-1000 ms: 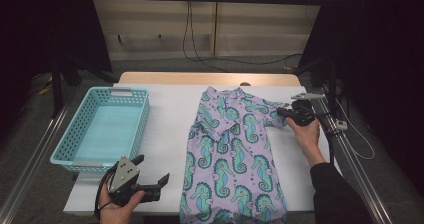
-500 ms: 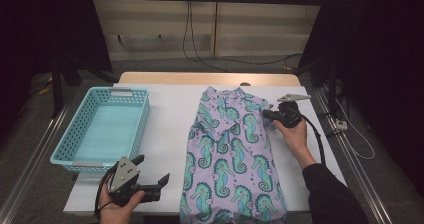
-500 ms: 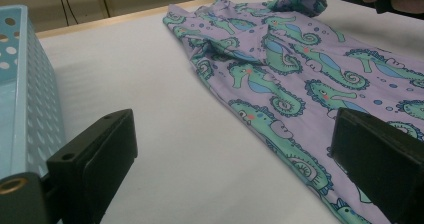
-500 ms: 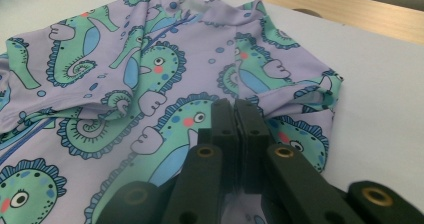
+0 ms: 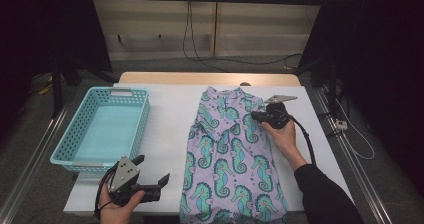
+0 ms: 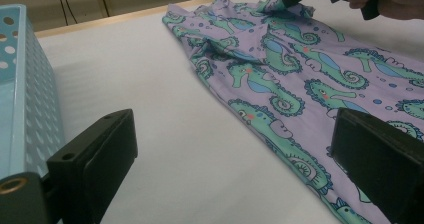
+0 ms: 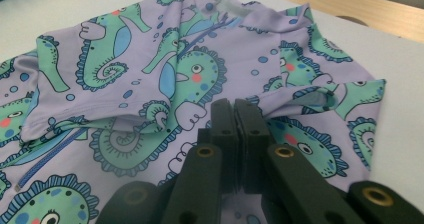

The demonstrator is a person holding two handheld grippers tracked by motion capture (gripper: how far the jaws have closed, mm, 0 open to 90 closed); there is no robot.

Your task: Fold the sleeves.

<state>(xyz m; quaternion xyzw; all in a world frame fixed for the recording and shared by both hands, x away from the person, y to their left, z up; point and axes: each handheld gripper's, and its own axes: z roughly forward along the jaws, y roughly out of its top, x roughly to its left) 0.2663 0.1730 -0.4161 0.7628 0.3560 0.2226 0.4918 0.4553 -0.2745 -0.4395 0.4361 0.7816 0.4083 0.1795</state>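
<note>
light blue perforated plastic basket (image 5: 102, 129): rectangular, on the left part of the white table (image 5: 170, 109), nothing visible inside it.

left gripper (image 5: 150, 176): black, two-jaw, with a grey three-cornered plate on top, held in the person's left hand (image 5: 117, 209) at the near left edge of the table. jaws stand wide apart with nothing between them. in the left gripper view the basket wall lies just beside its left jaw and the garment's hem near its right jaw; not touching either.

lilac stretch-fabric garment printed with green and blue seahorses (image 5: 230, 159): spread flat lengthwise on the table right of centre, collar at the far end, hem at the near edge, well apart from the basket. a fold of cloth is raised at its upper right part.

right gripper (image 5: 254, 117): black, held in the person's right hand (image 5: 282, 134), dark sleeve behind. it lies low over the garment's upper right part, jaws pressed together on a pinch of the raised fabric, as the right gripper view shows.
</note>
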